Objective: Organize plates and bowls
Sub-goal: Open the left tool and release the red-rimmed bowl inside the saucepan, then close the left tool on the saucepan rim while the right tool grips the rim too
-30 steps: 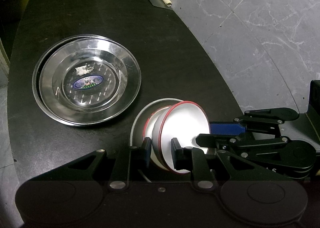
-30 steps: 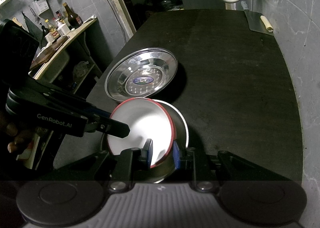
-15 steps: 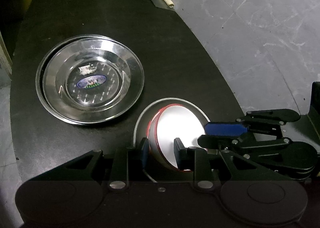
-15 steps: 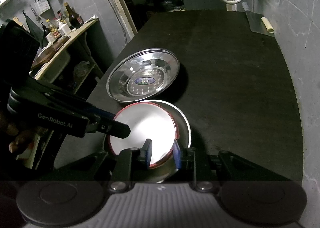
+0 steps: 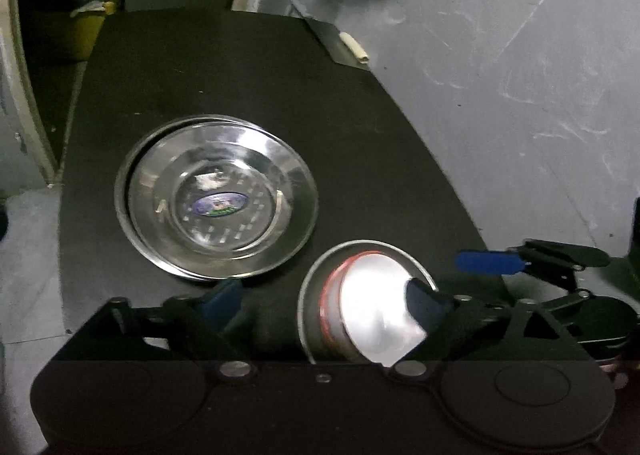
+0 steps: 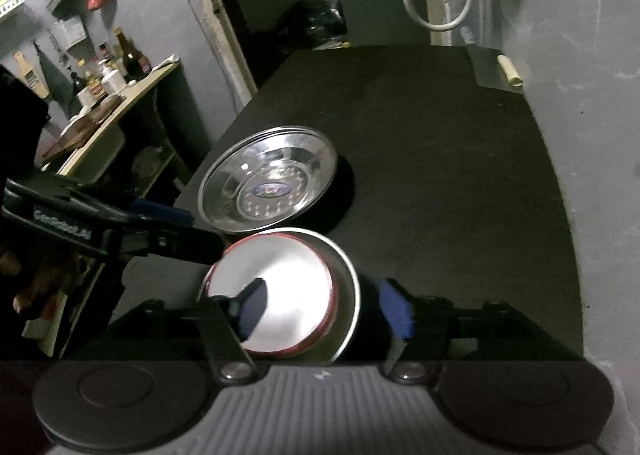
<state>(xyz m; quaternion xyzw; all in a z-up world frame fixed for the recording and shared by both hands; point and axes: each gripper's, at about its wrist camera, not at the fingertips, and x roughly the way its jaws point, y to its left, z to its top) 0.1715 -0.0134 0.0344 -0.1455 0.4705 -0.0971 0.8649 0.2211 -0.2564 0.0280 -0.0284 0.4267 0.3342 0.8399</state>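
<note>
A: What lies on the black worktop (image 5: 248,67)?

B: Two stacked round stainless-steel plates (image 5: 218,201), the upper bearing a blue oval label, sit left of centre. Just beside them, nearer the viewer, a red-rimmed white bowl (image 5: 374,313) is nested level inside a shallow steel bowl (image 6: 347,275).

A: And the grippers?

B: The left gripper (image 5: 322,301) is released, jaws wide apart, one blue-padded finger over the white bowl's interior, the other clear of the steel bowl on its left. The right gripper (image 6: 326,305) is likewise released, one finger above the white bowl, the other outside the steel rim.

A: Background detail?

B: A cleaver with a pale handle (image 6: 496,69) rests at the worktop's far right corner, against the grey wall.
</note>
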